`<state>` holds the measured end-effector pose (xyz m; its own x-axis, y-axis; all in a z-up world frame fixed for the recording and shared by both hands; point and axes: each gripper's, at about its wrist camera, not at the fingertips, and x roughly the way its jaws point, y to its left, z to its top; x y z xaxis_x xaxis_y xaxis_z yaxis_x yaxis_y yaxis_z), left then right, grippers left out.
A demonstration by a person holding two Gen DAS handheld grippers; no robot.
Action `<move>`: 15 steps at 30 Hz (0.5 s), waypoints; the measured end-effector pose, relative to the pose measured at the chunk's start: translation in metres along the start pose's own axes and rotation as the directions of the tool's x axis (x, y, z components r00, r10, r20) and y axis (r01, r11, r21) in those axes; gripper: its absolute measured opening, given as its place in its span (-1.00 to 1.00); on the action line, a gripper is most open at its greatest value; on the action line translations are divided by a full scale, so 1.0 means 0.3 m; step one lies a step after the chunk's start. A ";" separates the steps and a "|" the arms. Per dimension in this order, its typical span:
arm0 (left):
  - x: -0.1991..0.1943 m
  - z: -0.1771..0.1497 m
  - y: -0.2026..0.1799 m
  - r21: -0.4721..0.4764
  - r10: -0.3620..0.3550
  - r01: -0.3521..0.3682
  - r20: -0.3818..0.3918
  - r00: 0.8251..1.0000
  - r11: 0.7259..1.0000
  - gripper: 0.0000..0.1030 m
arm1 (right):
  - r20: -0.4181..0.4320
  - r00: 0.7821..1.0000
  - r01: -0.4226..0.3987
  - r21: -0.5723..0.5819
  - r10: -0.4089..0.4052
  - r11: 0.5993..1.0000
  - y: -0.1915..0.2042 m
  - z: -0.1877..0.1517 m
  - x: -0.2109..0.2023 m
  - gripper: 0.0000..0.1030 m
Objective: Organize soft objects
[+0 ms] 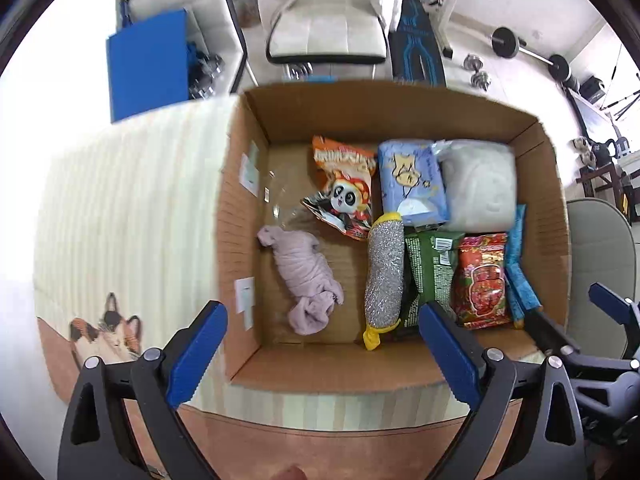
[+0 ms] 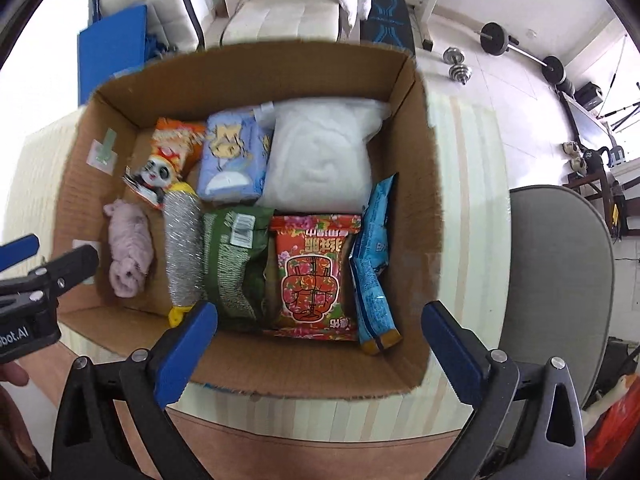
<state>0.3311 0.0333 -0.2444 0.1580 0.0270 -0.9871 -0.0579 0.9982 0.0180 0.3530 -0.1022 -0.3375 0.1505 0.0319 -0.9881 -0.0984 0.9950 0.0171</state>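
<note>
An open cardboard box [image 1: 248, 248] [image 2: 424, 184] on the table holds soft goods. A lilac rolled cloth [image 1: 304, 276] [image 2: 128, 248] lies at its left. Beside it lie a silver scrubber with yellow ends [image 1: 384, 272] [image 2: 182, 248], a green packet [image 1: 430, 272] [image 2: 236, 256], a red packet [image 1: 484, 276] [image 2: 312, 276], a blue packet [image 1: 518, 264] [image 2: 372, 256], a panda snack bag [image 1: 346, 184] [image 2: 164, 160], a blue tissue pack [image 1: 412, 180] [image 2: 236, 160] and a white bag [image 1: 478, 184] [image 2: 324, 156]. My left gripper [image 1: 322, 356] and right gripper [image 2: 316, 356] are open and empty above the box's near edge.
The box stands on a pale striped mat [image 1: 132, 200] [image 2: 468, 184] with a cat print [image 1: 108, 336]. A grey chair [image 2: 556, 276] is at the right. A blue panel [image 1: 148, 64], a white seat [image 1: 328, 28] and weights [image 1: 524, 48] lie beyond.
</note>
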 end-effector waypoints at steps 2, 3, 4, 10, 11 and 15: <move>-0.065 -0.024 0.005 -0.006 -0.004 0.004 0.029 1.000 1.000 0.91 | 0.048 0.999 -0.012 0.020 0.011 1.000 -0.011 -0.019 -0.071 1.00; -0.098 -0.037 0.008 -0.010 -0.007 0.008 0.043 0.999 1.000 0.91 | 0.070 0.998 -0.007 0.020 0.006 1.000 -0.016 -0.028 -0.109 1.00; -0.138 -0.054 0.011 -0.013 -0.012 0.013 0.065 0.998 1.000 0.91 | 0.097 0.995 -0.007 0.022 0.005 1.000 -0.021 -0.045 -0.154 1.00; -0.375 -0.170 0.005 0.008 -0.012 0.011 0.176 0.984 1.000 0.91 | 0.193 0.980 -0.051 0.025 0.045 0.998 -0.036 -0.158 -0.388 1.00; -0.410 -0.191 0.004 0.009 -0.018 0.016 0.190 0.982 1.000 0.91 | 0.213 0.976 -0.061 0.022 0.055 0.998 -0.036 -0.186 -0.440 1.00; -0.541 -0.268 0.002 0.018 -0.028 0.024 0.228 0.973 1.000 0.91 | 0.270 0.960 -0.077 0.013 0.071 0.997 -0.042 -0.280 -0.608 1.00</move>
<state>0.2262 0.0252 -0.0971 0.3805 0.0110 -0.9247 -0.0363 0.9993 -0.0031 0.2443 -0.1284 -0.1703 0.4031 0.1264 -0.9064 -0.0972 0.9907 0.0949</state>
